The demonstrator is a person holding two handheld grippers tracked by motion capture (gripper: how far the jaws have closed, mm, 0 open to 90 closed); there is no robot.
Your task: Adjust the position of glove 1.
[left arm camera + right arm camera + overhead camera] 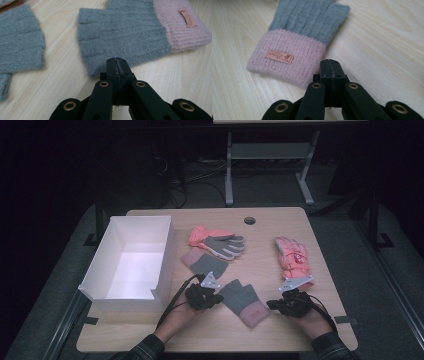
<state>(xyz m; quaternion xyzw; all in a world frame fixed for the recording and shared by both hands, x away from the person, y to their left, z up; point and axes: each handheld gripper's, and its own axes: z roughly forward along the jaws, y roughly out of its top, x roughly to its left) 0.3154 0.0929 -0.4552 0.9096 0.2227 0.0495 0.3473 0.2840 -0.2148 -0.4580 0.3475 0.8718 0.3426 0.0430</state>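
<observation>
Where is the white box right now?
In the high view, the white box sits on the table's left side, left of the grey gloves.

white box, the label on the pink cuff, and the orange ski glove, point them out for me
white box [165, 251], high view, its right wall
label [279, 57], right gripper view, middle of the tag on the pink cuff
orange ski glove [291, 257], high view, its back

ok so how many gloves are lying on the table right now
4: a grey-and-pink knit glove between the grippers, another grey knit one behind it, an orange-and-grey glove farther back, and a pink ski glove at right. The white box may hide more.
</observation>
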